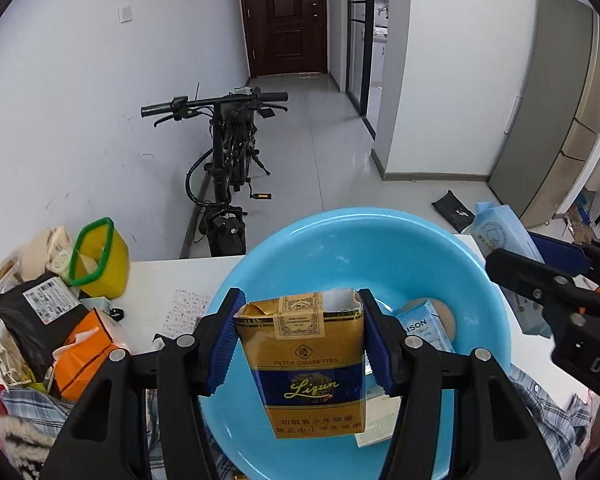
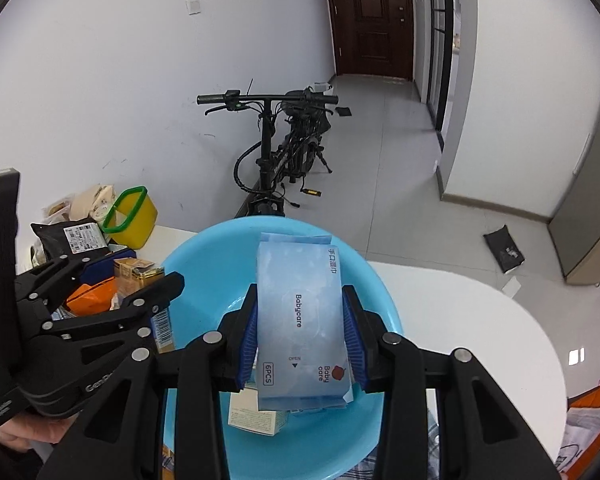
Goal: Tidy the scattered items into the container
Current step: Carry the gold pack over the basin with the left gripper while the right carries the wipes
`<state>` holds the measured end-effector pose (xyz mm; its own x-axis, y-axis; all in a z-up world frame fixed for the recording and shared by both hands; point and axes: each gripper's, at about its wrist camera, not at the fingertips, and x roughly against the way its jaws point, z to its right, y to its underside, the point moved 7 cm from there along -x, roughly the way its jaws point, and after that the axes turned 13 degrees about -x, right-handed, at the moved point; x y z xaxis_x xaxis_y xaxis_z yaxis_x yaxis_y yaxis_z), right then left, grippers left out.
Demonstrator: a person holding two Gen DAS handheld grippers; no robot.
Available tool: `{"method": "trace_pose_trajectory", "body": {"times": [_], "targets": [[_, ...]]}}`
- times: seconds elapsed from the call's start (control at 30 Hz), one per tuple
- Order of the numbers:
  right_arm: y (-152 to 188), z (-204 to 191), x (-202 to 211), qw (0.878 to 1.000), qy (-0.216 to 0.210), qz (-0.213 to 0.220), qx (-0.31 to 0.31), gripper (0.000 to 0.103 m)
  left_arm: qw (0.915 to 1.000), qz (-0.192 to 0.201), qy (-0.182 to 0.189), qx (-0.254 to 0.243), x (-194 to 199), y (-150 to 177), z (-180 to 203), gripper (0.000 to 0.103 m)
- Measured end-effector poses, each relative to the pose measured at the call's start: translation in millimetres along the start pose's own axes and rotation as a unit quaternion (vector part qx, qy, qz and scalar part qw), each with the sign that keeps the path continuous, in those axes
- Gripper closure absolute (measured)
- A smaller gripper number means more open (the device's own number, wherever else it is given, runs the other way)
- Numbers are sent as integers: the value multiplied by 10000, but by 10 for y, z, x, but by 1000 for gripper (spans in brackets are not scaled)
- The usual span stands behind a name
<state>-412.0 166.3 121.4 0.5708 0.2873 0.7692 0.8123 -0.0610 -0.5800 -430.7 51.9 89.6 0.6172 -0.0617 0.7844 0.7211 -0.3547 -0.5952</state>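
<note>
My left gripper [image 1: 298, 342] is shut on a gold and blue cigarette pack [image 1: 308, 364] and holds it upright over the light blue basin [image 1: 340, 236]. My right gripper [image 2: 302, 340] is shut on a pale blue Babycare wet-wipes pack [image 2: 300, 320], held over the same basin [image 2: 204, 256]. A small blue and white box [image 1: 424, 330] and a white box [image 2: 256, 412] lie inside the basin. The right gripper with its wipes pack [image 1: 500, 232] shows at the right of the left wrist view. The left gripper [image 2: 112, 280] shows at the left of the right wrist view.
A yellow bin with a green rim [image 1: 100, 260] stands at the table's back left, beside a black parcel [image 1: 40, 320] and an orange packet [image 1: 88, 352]. Plaid cloth [image 1: 32, 408] lies at the front. A black bicycle [image 1: 224, 160] stands on the floor beyond the white table [image 2: 460, 312].
</note>
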Motion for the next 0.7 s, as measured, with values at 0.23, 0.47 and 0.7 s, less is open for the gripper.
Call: {"method": "trace_pose_trajectory", "body": {"times": [0.23,0.47,0.7], "targets": [[157,79,-374,9993,37,-372,21,66,9988,-452,181,79,-500,204,54,44],[369,171,-797,9968,88,-788,-9,66,9959,-877,196,34,-928,414,131,44],[422,218,-970,9958,105,-901,-84,66,9935,-1076,351,97,-1124,549,198,44]]}}
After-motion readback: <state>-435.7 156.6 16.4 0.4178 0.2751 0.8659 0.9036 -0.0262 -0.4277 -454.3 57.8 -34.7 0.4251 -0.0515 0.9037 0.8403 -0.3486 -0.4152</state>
